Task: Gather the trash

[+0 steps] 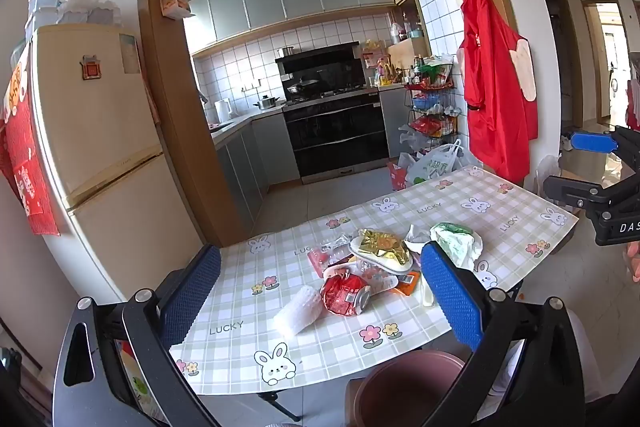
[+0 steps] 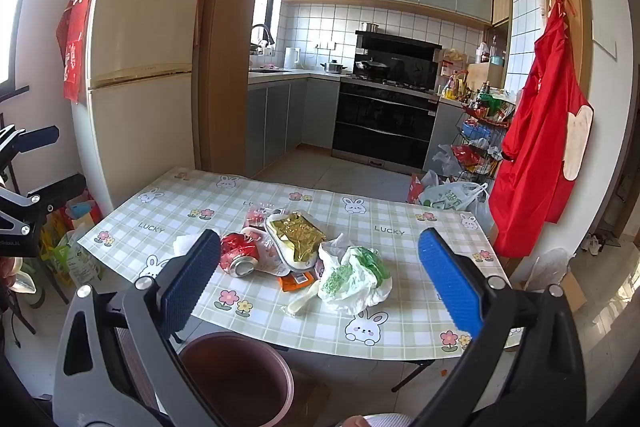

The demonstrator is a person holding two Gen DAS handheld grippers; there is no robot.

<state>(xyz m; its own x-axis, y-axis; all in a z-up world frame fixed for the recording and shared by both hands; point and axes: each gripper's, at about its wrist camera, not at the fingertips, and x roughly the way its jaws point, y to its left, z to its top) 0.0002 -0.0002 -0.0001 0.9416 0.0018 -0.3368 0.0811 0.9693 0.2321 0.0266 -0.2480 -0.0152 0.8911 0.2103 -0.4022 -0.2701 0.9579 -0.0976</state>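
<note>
The worktop [image 2: 400, 307] carries the trash pile [image 2: 296, 251] at its middle, with the brown bin [image 2: 240, 379] below its near edge. Both the left gripper [image 1: 320, 299] and right gripper [image 2: 320, 283] hover with jaws spread and empty; I'd take the crushed red can [image 2: 240, 255], at the pile's near side, first.

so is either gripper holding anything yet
No. The left gripper and the right gripper both stand open over the table with nothing between their pads; the trash lies untouched.

Green-checked tablecloth [image 2: 280, 323] with bunnies — red can [image 2: 238, 253], gold wrapper [image 2: 296, 233], maroon bin [image 2: 236, 379].
</note>
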